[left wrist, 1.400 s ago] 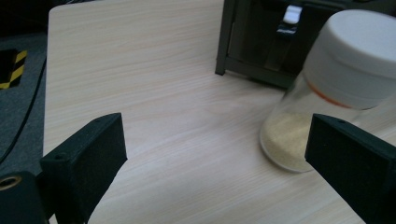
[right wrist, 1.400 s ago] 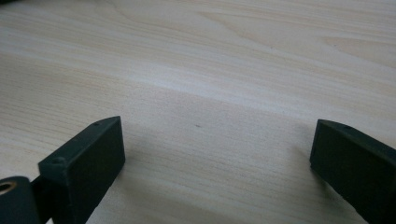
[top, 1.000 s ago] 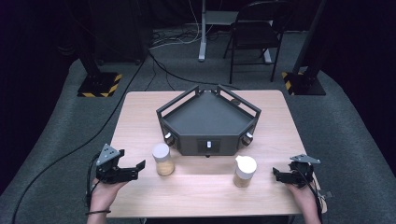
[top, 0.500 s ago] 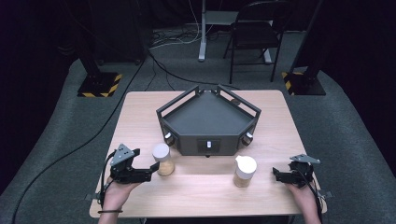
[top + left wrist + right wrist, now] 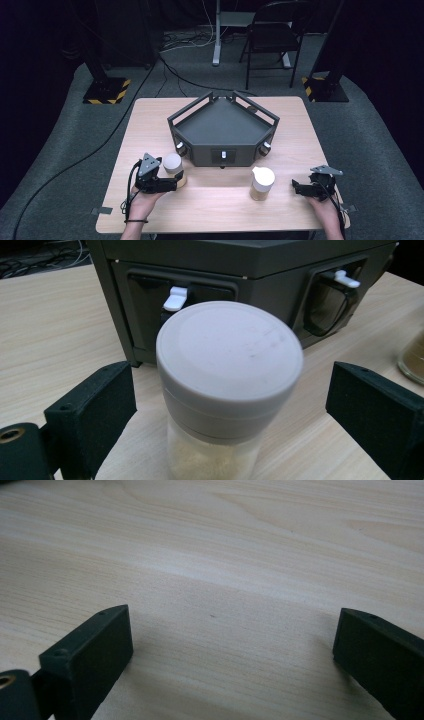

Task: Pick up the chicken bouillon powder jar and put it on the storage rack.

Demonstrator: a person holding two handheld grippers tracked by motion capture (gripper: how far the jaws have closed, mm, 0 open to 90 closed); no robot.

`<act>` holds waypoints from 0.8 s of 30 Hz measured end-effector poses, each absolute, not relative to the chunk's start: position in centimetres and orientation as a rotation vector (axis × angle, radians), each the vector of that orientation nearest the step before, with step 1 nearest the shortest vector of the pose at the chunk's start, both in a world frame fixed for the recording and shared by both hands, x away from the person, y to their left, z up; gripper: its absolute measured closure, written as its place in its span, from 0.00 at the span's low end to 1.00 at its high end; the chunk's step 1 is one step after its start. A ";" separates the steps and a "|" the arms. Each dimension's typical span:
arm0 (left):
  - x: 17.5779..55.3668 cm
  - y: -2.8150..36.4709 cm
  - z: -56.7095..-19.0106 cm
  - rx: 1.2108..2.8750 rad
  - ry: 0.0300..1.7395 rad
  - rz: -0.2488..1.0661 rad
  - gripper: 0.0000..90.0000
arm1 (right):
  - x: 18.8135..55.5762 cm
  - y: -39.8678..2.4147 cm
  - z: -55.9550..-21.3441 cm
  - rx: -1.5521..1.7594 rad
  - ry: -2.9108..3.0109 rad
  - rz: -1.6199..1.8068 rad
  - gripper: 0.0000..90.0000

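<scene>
Near the front left of the pale wooden tabletop (image 5: 215,200), left gripper (image 5: 172,183) held low in a hand (image 5: 145,202), cable looping back over the wrist, grey three-cornered plate on top. Fingers (image 5: 90,415) spread wide to either side of a small jar (image 5: 227,390) with a broad grey lid and pale granules inside; clear gaps between both fingers and the jar, nothing pinched. Jar standing upright on the wood, just in front of the left front corner of a dark five-sided tray unit (image 5: 222,130) with white latches on its front faces. Further right, a second jar (image 5: 262,183) with a white spouted cap and tan contents, upright in front of the unit's right front corner, well apart from the first. At the far right, right gripper (image 5: 298,188) in the other hand (image 5: 324,207), low over bare wood, pointed toward the second jar but apart from it, fingers (image 5: 87,665) spread with nothing between them.
</scene>
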State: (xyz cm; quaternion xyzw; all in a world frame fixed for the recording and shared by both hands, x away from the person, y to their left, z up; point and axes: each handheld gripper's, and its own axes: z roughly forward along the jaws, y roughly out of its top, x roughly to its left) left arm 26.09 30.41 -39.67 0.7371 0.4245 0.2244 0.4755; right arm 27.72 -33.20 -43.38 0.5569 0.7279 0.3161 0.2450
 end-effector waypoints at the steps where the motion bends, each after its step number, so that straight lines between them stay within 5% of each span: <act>1: 26.3 30.4 -39.9 1.795 1.041 0.541 0.06 | 27.7 -33.2 -43.4 1.520 1.987 0.863 0.02; 14: 27.7 28.3 -41.4 1.824 1.022 0.595 0.16 | 27.7 -33.2 -43.4 1.520 1.987 0.863 0.02; 24: 28.3 28.6 -42.8 1.779 1.014 0.594 0.38 | 27.7 -33.2 -43.4 1.520 1.987 0.863 0.02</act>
